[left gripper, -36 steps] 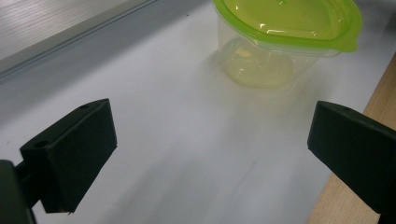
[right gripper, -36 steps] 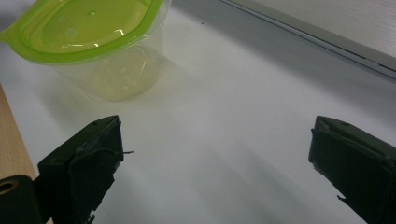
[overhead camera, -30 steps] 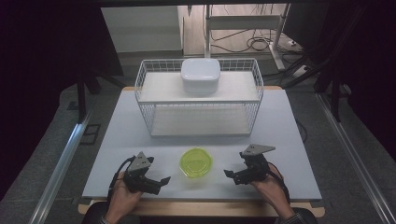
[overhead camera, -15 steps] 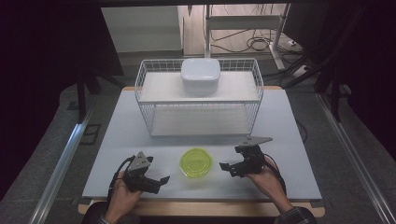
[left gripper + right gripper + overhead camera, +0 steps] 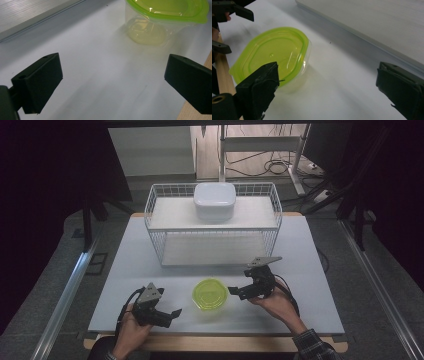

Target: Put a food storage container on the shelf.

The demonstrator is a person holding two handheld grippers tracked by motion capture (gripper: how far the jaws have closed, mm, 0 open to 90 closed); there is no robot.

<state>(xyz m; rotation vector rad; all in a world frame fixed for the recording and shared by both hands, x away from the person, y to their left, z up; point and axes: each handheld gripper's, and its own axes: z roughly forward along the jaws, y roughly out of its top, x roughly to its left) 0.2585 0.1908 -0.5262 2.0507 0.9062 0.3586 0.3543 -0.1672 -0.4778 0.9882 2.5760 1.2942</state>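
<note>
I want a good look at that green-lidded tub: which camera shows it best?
The right gripper view: the green-lidded tub shows nearly whole, lid top and clear wall. The left gripper view cuts off its top; the high view shows it small, from above.

Clear container [image 5: 211, 296] with green lid, closed, upright, near table's front edge

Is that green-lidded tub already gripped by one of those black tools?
No, in the high view the green-lidded tub sits free on the white table, between the open left tool and right tool.
</note>
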